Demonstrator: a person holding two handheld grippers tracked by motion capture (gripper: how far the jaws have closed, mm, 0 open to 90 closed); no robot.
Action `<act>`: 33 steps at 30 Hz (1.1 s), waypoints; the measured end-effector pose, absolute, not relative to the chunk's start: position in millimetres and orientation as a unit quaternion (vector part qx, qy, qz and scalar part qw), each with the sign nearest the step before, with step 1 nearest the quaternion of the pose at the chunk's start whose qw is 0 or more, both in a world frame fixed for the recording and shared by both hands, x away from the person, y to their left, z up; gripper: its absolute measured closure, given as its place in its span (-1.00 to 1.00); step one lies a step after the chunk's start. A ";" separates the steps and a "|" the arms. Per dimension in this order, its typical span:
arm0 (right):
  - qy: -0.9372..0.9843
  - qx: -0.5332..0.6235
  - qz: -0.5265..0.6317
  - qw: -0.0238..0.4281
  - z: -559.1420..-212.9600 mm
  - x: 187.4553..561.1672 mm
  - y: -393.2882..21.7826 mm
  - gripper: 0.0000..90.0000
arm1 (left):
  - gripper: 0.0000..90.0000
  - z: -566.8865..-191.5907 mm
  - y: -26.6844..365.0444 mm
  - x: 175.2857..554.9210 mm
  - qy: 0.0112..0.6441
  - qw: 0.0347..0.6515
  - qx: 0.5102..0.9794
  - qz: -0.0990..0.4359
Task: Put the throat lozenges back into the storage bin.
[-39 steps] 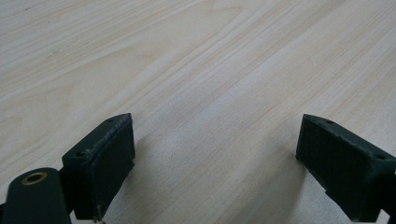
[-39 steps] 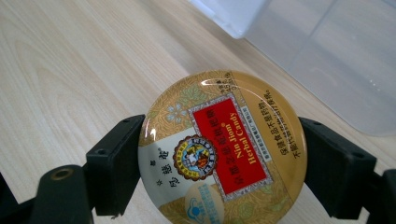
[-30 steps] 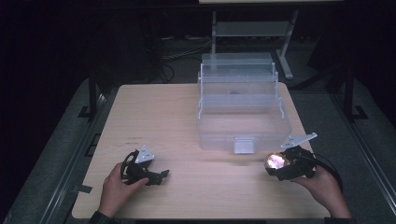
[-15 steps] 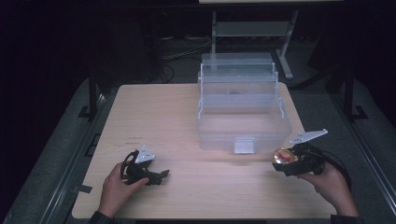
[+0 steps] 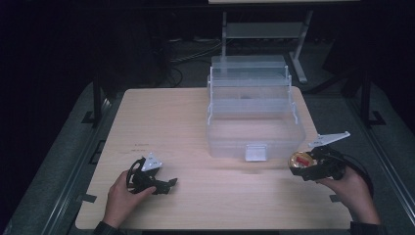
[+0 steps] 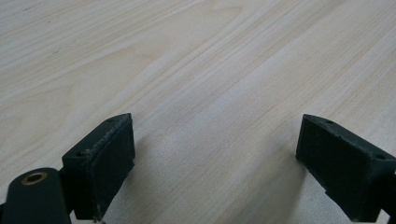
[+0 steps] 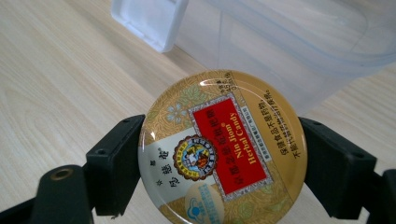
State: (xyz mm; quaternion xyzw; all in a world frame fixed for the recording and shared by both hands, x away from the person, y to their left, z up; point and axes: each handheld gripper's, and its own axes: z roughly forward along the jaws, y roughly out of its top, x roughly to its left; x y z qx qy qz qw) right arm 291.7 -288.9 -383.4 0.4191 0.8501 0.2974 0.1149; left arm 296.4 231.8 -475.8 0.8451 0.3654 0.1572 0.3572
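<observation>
**Candy tin pinched beside the clear box**

The right gripper point(image 5: 313, 165) pinches a round gold candy tin point(image 7: 223, 148) just above the wooden table point(image 5: 186, 117), near the clear plastic tiered box point(image 5: 252, 110) and its front latch point(image 7: 148, 21). The left gripper point(image 5: 161, 185) rests spread wide on bare tabletop, well apart.

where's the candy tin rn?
Candy tin is clamped in the right tongs, at the table's near-right, just right of the clear plastic box's front latch.
</observation>
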 end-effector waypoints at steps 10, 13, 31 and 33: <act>0.848 0.422 0.295 0.125 -369.8 296.9 -296.4 -0.56 | -0.76 -475.8 231.8 296.4 0.366 0.357 0.845 0.157; 0.847 0.421 0.296 0.129 -365.5 299.0 -298.2 -0.56 | -0.76 -475.7 231.9 296.4 0.365 0.357 0.845 0.157; 0.843 0.423 0.297 0.148 -344.0 313.9 -306.1 -0.56 | -0.76 -475.8 231.6 296.3 0.367 0.358 0.844 0.157; 0.843 0.423 0.296 0.148 -342.0 317.0 -306.6 -0.56 | -0.76 -475.8 231.6 296.3 0.367 0.358 0.844 0.157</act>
